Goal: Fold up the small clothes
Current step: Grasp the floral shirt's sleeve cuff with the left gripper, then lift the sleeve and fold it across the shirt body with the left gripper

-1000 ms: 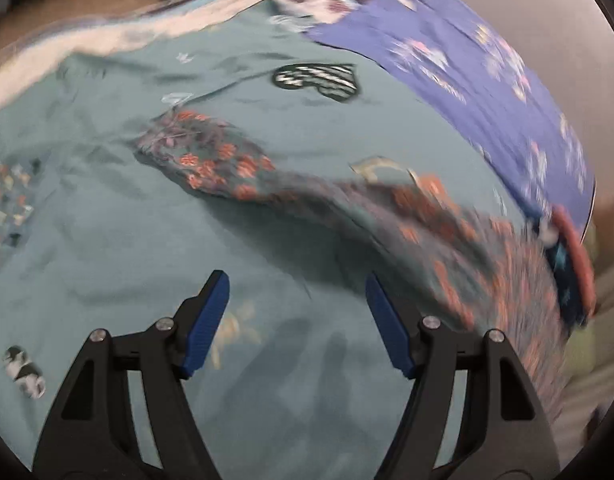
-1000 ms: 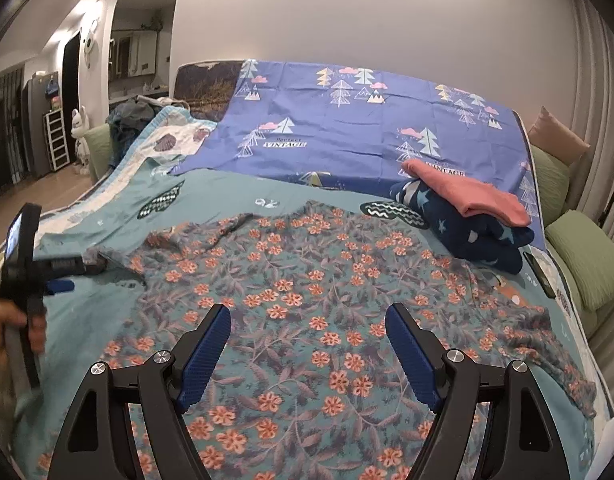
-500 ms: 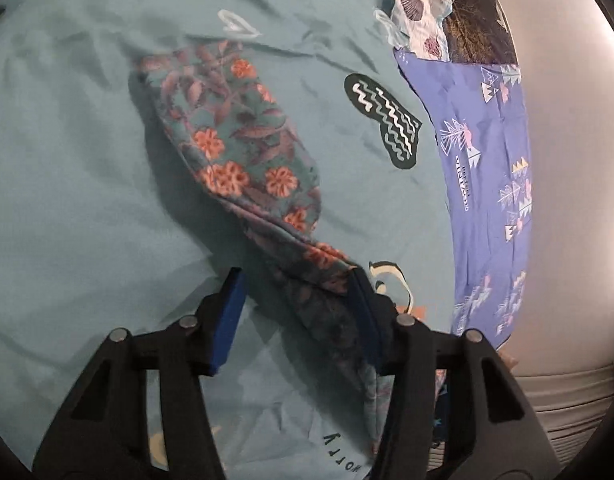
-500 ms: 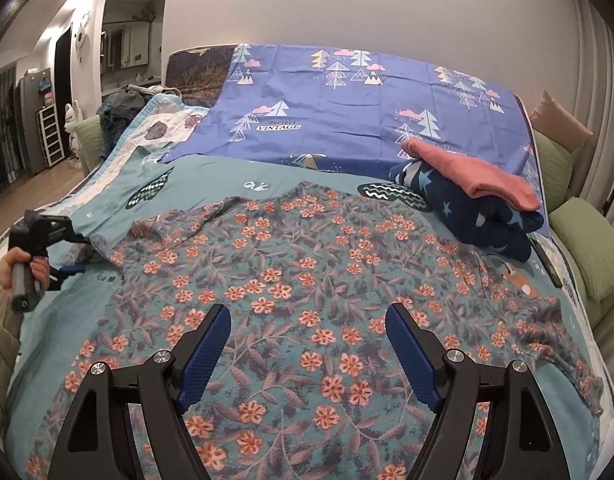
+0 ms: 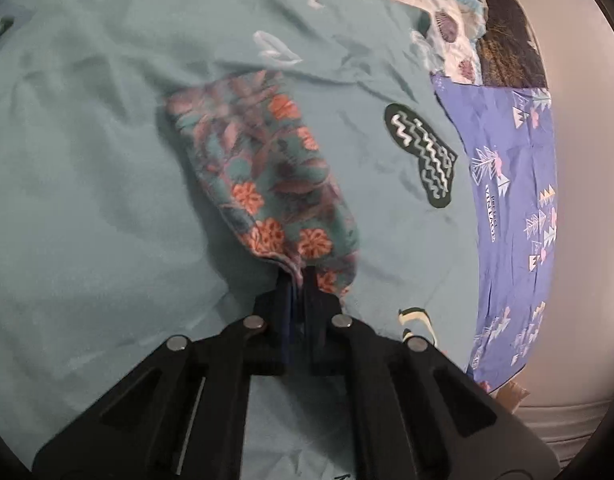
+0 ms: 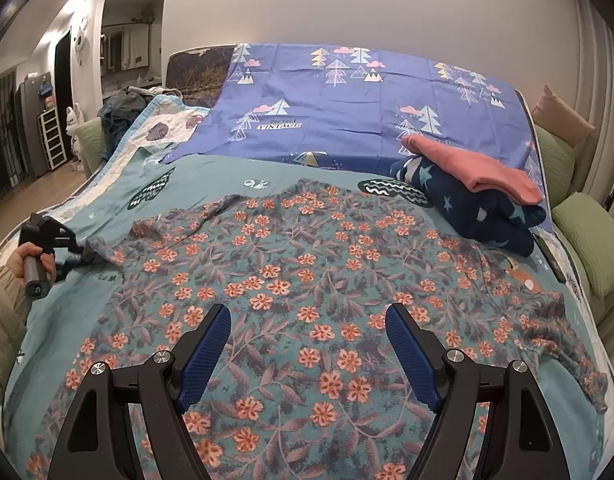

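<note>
A teal floral shirt with orange flowers (image 6: 307,280) lies spread flat on the bed. Its left sleeve (image 5: 263,184) stretches away from me in the left wrist view. My left gripper (image 5: 297,276) is shut on the edge of that sleeve; it also shows at the far left of the right wrist view (image 6: 73,254), held in a hand. My right gripper (image 6: 307,344) is open and empty, hovering above the lower middle of the shirt. The right sleeve (image 6: 559,340) lies out toward the bed's right edge.
A teal bedsheet (image 5: 87,200) covers the bed, with a blue tree-print sheet (image 6: 347,100) behind. A folded stack, pink cloth on navy star cloth (image 6: 479,196), sits at the back right. Green pillows (image 6: 595,240) line the right edge. A clothes pile (image 6: 123,112) lies at the back left.
My left gripper swung over to the shirt's left sleeve and closed on its edge. My right gripper stayed open and drifted slightly forward over the shirt.
</note>
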Demonstrator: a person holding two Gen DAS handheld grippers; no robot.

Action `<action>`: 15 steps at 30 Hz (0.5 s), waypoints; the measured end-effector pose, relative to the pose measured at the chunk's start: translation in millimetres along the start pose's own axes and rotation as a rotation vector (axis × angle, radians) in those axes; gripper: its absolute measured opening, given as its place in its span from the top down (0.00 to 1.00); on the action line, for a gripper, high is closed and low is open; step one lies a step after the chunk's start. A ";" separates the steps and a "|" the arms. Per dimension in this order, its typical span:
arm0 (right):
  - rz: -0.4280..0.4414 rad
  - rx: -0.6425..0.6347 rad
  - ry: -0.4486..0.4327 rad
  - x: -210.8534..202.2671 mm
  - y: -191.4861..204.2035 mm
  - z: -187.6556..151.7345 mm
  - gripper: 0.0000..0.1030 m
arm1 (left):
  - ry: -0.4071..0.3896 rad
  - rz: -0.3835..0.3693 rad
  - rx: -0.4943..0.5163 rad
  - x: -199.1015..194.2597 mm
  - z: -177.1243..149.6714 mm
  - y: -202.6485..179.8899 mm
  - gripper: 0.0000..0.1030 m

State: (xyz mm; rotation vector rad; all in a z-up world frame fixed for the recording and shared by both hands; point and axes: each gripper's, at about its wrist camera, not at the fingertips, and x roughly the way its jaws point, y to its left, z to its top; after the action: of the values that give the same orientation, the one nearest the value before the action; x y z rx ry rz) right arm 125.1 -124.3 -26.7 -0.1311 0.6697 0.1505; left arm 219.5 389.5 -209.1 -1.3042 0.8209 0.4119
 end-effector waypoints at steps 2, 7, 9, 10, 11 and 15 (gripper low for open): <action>-0.011 -0.010 -0.006 -1.7 -0.2 -1.3 0.21 | -0.063 -0.003 0.081 -14.6 -3.5 -18.6 0.95; -0.018 0.009 -0.001 2.4 -7.0 -1.5 0.21 | -0.192 -0.074 0.338 -64.0 -27.5 -92.9 0.96; -0.012 0.026 0.000 3.4 -10.0 -1.8 0.21 | -0.243 -0.109 0.476 -84.6 -49.7 -130.2 0.95; -0.010 0.033 0.000 3.6 -11.2 -2.0 0.21 | -0.266 -0.128 0.553 -94.0 -64.7 -149.3 0.95; -0.010 0.039 0.000 3.8 -12.9 -2.4 0.21 | -0.284 -0.146 0.624 -101.4 -80.9 -165.8 0.95; -0.013 0.063 0.000 2.3 -22.0 -4.9 0.21 | -0.275 -0.252 0.919 -113.1 -166.6 -226.9 0.95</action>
State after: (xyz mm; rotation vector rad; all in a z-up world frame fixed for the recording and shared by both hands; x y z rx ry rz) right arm 127.9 -146.4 -30.4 -0.0752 0.6728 0.1167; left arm 251.5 194.2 20.8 -0.4625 0.4943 -0.0144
